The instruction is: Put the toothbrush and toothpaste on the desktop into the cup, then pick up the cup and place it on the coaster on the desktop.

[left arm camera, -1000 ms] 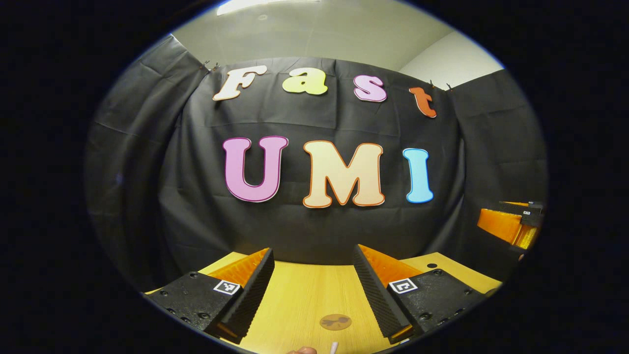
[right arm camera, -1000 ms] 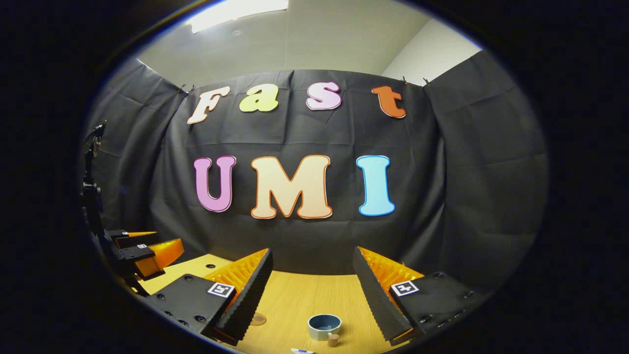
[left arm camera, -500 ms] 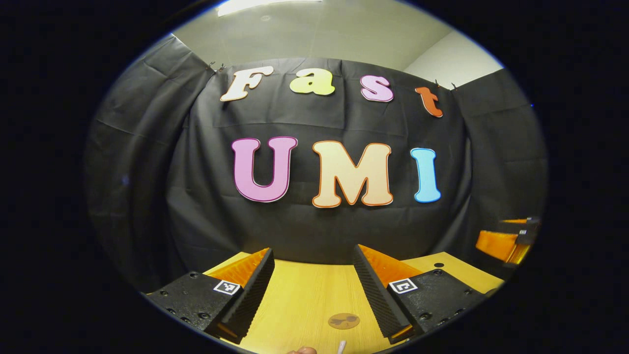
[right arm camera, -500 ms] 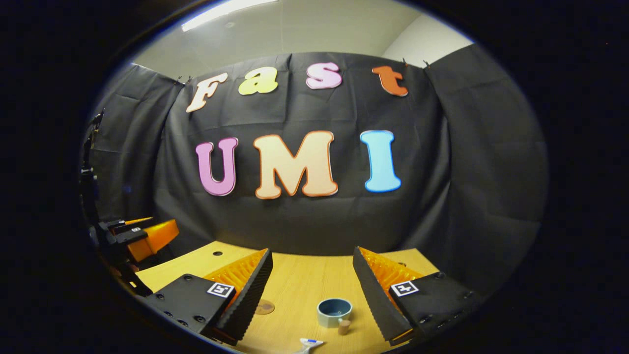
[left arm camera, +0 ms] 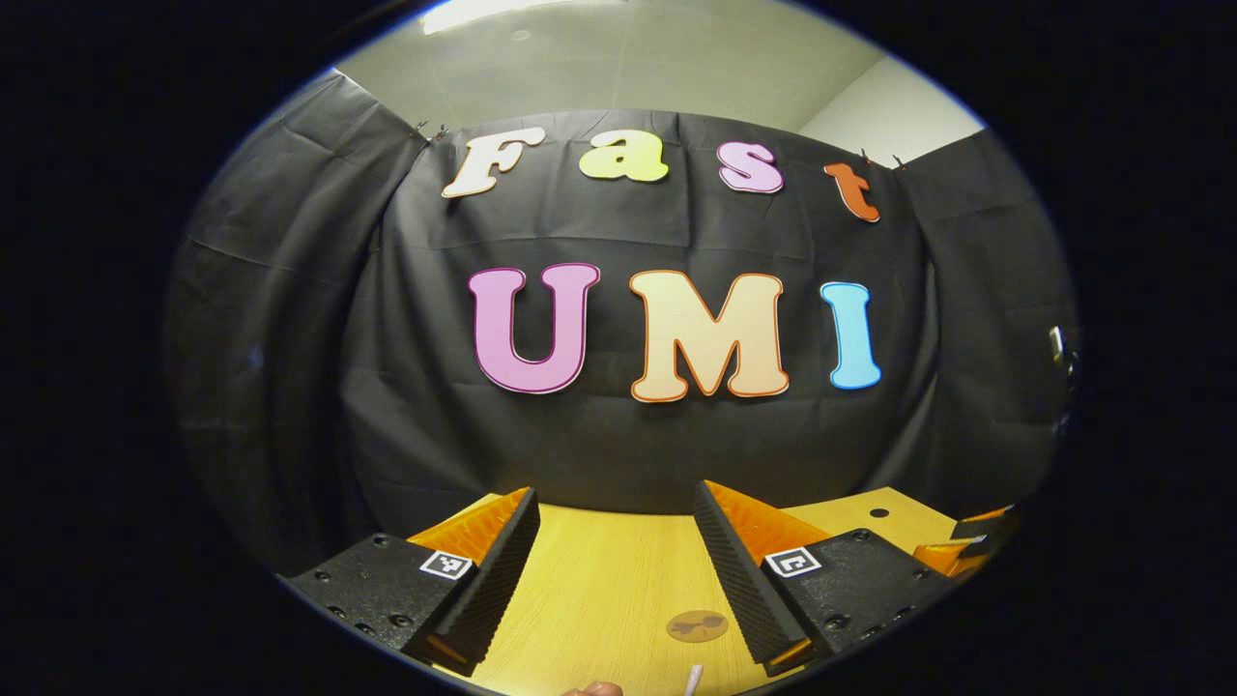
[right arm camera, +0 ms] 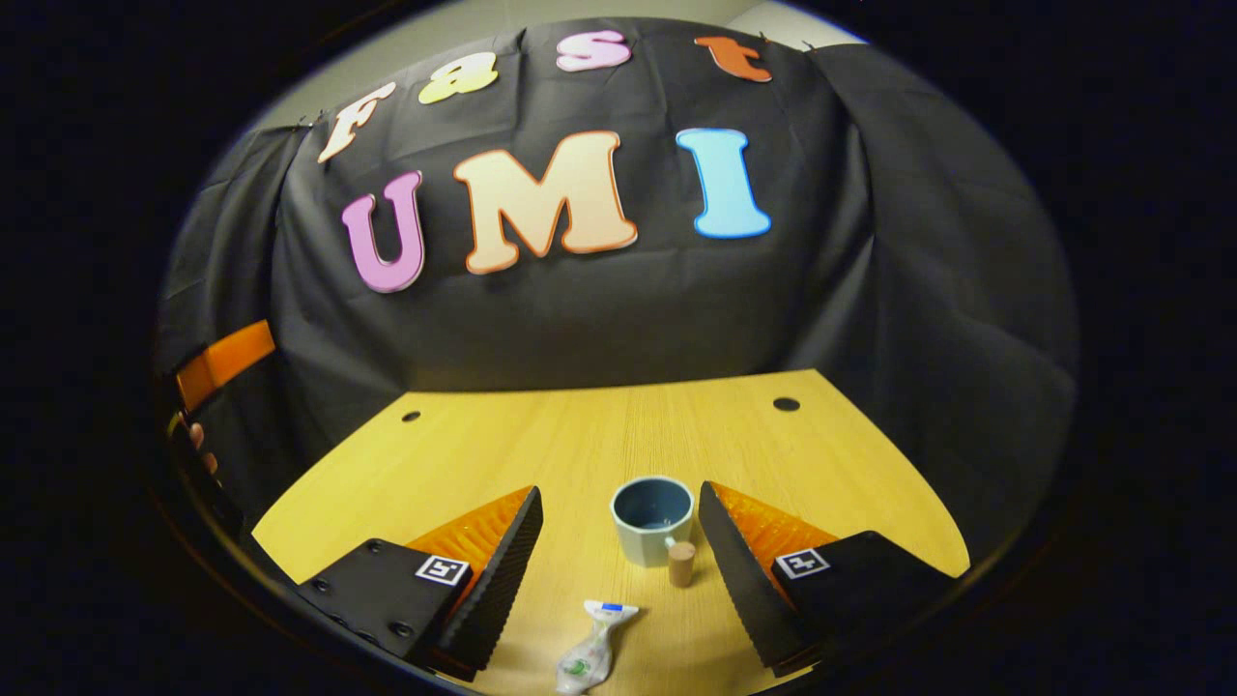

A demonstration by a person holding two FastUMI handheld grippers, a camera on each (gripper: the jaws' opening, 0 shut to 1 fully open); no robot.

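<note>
Now my right gripper had tipped down over the desk, fingers spread wide and holding nothing. Near it sat the cup, empty, with the toothpaste lying just before the cup. My left gripper hung spread above the coaster. Grabbing the toothpaste came next, I guessed.

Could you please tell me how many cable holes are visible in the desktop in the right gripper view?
2: one hole at the far left, another at the far right; others may be hidden.

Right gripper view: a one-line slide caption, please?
Open right tongs above the desk, with the cup and toothpaste lying between them.
</note>
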